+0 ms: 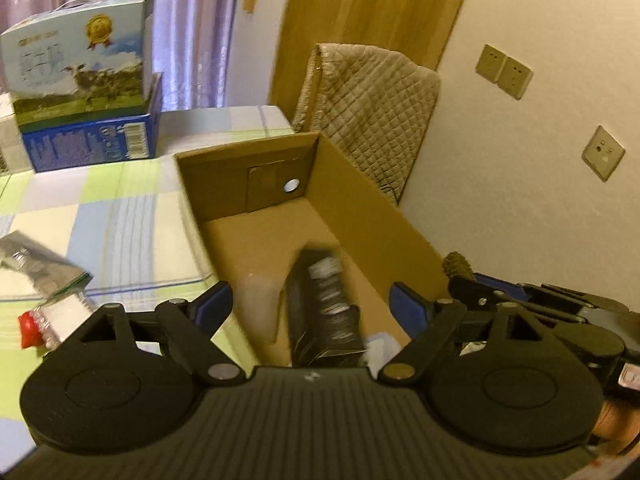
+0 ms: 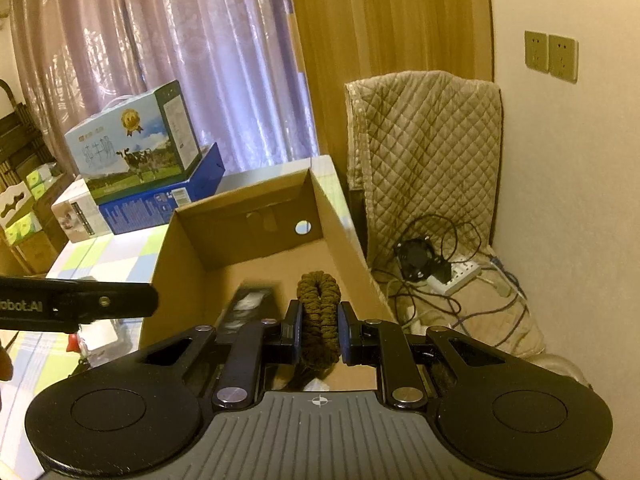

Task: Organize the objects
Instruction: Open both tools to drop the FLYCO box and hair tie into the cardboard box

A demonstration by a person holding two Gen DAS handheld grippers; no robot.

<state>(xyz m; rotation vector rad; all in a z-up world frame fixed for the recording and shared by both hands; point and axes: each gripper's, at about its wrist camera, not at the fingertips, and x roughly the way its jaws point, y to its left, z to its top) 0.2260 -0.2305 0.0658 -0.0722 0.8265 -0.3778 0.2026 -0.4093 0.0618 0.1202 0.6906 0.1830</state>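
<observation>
Left tool (image 1: 310, 304): spread wide, empty, above the box (image 1: 360, 208), black carton (image 1: 326, 308) inside, blurred. Right tool (image 2: 319, 326): clamped on a brown scrunchie (image 2: 319, 300), likely, over the box. Mid-drop; next, lower and release.

You can read "obot.AI" in white letters on the black arm of the left gripper (image 2: 76, 303) where it crosses the right wrist view's left edge. The milk carton (image 2: 134, 142) at the table's far edge carries large characters, too blurred for you to read.
</observation>
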